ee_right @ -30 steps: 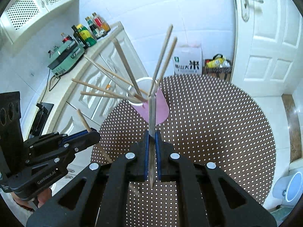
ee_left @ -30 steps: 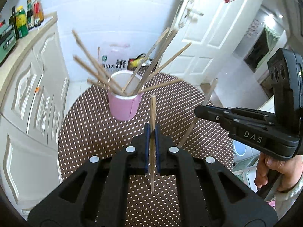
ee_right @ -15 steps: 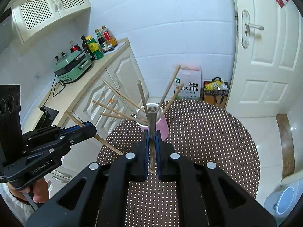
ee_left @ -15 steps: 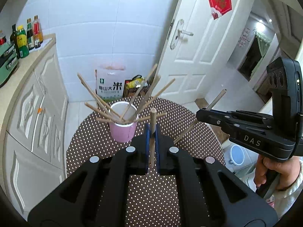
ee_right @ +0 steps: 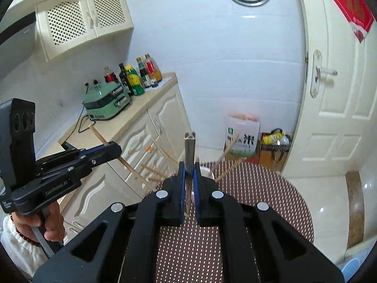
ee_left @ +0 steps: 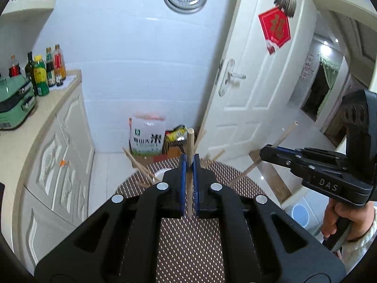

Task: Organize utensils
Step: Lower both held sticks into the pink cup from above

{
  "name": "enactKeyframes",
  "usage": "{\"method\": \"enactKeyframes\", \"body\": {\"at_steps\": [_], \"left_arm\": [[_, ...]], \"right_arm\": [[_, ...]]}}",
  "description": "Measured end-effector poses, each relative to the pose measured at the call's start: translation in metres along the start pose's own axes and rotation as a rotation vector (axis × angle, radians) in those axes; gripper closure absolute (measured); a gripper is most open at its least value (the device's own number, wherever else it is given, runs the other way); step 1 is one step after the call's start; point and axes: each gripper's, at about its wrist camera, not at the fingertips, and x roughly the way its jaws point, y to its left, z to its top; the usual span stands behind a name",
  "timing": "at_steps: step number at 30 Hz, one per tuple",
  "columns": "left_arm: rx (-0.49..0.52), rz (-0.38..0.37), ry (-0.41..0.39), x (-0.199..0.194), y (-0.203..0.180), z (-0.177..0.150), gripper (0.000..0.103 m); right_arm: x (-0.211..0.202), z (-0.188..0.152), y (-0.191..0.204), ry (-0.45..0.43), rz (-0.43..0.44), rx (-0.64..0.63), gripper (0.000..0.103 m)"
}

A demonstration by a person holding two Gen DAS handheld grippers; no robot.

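The left gripper (ee_left: 188,176) is clamping its jaws on a wooden chopstick (ee_left: 190,141) that is standing upright between them, and the right gripper (ee_right: 188,184) is pinching a metal chopstick (ee_right: 189,151) the same way, probably so each can be dropped end-first into a holder. Beyond both, on the dotted round desk (ee_right: 271,188), a pink cup (ee_right: 207,172) is sitting mostly hidden behind the jaws, already holding a splayed bunch of wooden chopsticks (ee_right: 227,152) that are leaning outward over its rim.

The left gripper (ee_left: 189,165) is held angled downward, jaws closed, gripped from below by a hand (ee_right: 44,221). The right gripper (ee_right: 188,167) is likewise angled downward, jaws closed, its handle clasped by a hand (ee_left: 346,217) in a white cuff.
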Motion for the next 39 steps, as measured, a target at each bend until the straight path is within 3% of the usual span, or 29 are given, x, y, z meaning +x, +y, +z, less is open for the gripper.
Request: {"method": "enactKeyframes", "body": {"at_steps": [7,13,24,39], "left_arm": [[-0.003,0.037,-0.074,0.000,0.009,0.030,0.097],[-0.019,0.064,-0.083,0.017,0.016,0.039,0.097],[-0.036,0.107,0.006,0.071,0.034,0.026,0.097],[-0.002,0.072,0.107,0.101,0.032,0.005,0.097]], "right_arm": [[0.002,0.026,0.008,-0.041,0.001,-0.046,0.098],[0.016,0.035,0.013,-0.051,-0.013,-0.083,0.098],[0.060,0.029,0.011,0.004,-0.053,-0.102,0.098],[0.093,0.015,0.015,0.106,-0.040,-0.127,0.098]]}}
